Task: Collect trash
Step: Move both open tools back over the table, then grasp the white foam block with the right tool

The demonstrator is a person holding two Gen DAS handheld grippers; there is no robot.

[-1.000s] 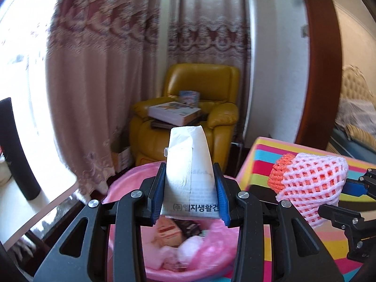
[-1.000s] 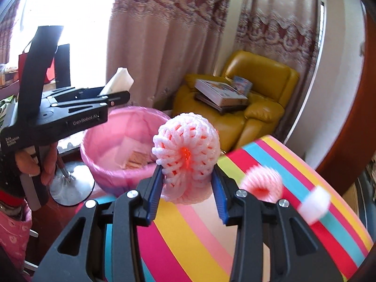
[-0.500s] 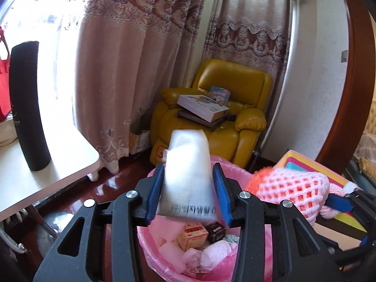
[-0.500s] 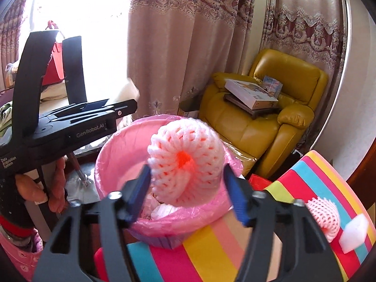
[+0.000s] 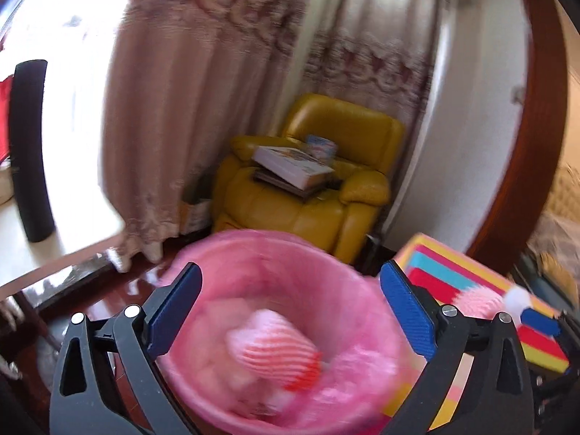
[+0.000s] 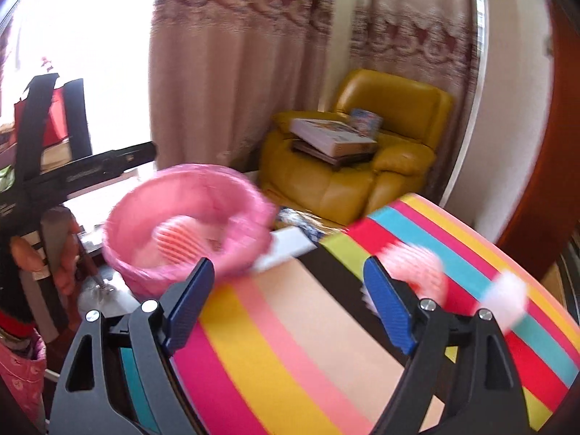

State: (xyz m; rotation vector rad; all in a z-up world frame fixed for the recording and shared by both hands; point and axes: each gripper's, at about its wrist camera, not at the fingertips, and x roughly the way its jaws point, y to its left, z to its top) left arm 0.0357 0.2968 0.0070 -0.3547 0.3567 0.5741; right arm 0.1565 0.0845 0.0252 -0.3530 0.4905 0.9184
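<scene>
1 foam net (image 5: pixel 275 348) in 1 pink bin (image 5: pixel 224 250).

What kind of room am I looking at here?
Most likely a home living room: a yellow leather armchair piled with books, long patterned curtains at a bright window, and a pink-lined waste bin.

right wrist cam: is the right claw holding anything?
No: the right claw is open with only the striped tabletop between its pads, and a foam fruit net lies in the pink bin.
</scene>
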